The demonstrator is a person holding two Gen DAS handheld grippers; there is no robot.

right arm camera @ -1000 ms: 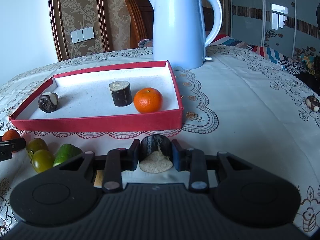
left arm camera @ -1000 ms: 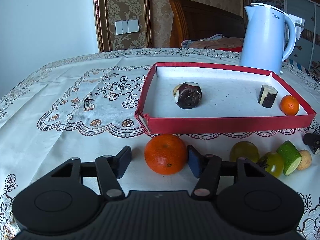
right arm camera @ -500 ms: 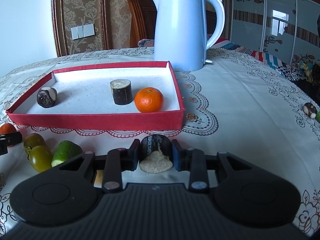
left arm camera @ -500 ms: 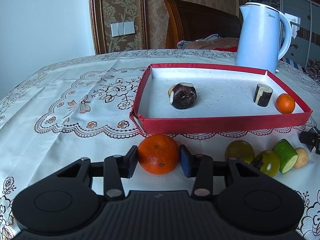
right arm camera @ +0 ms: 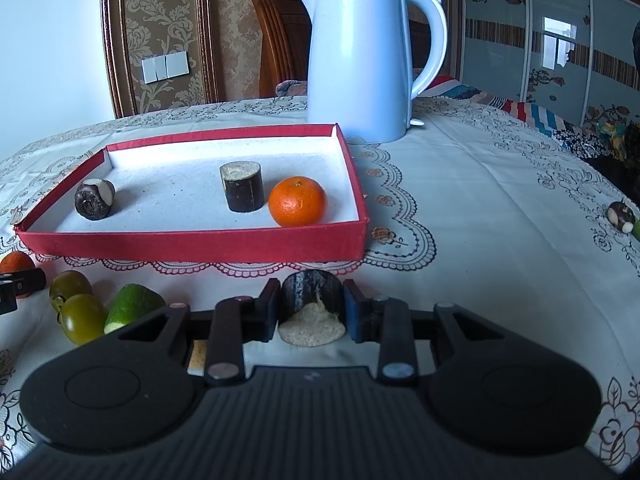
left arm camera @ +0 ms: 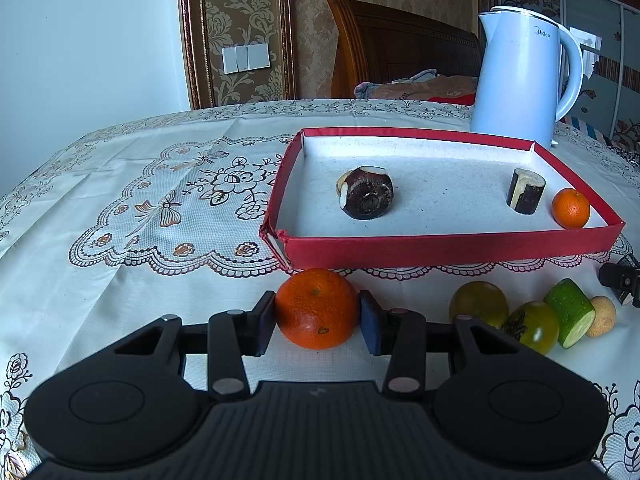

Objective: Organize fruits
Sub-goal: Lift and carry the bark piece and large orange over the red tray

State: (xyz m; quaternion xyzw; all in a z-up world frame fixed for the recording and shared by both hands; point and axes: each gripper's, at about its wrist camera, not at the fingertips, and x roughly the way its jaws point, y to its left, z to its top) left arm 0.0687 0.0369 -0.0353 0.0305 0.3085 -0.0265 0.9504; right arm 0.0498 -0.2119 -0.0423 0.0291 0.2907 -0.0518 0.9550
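1. The left gripper (left arm camera: pixel 317 316) was clamped on a large orange (left arm camera: pixel 317 309), pads pressing both sides, just in front of the red tray (left arm camera: pixel 440 245).
2. The right gripper (right arm camera: pixel 311 311) was closed tight on a dark-skinned cane piece (right arm camera: pixel 311 307), its pale cut face towards the camera.
3. The tray held a small orange (right arm camera: pixel 297 201), a cane stub (right arm camera: pixel 241 186) and a water chestnut (right arm camera: pixel 94 199).
4. The right gripper's body partly hid a green wedge (right arm camera: pixel 132 306); whether either held fruit touched the tablecloth (left arm camera: pixel 132 216) could not be told.
5. A white kettle (right arm camera: pixel 360 60) stood behind the tray.

A pale blue kettle (right arm camera: pixel 366 60) stands on the lace tablecloth (right arm camera: pixel 480 208).
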